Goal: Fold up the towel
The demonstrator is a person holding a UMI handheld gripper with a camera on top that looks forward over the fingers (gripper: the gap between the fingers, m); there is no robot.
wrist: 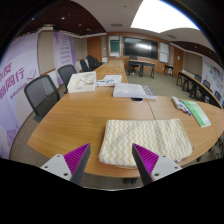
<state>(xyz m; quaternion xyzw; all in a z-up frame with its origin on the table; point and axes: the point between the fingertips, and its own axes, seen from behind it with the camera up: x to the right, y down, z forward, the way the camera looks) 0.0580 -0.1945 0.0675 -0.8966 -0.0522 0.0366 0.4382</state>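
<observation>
The towel (145, 140) lies flat on the surface (80, 120), its near edge just ahead of the hand-held gripper (112, 160), which hovers released with nothing between its fingers. The risks, as I judge them: pinching too shallow at the towel's near edge would catch one thin layer that slips free mid-fold; coming down too hard would jam the fingers against the surface under the towel. Dragging rather than lifting could bunch the towel or skew the fold toward the papers (133, 90) beyond it.
</observation>
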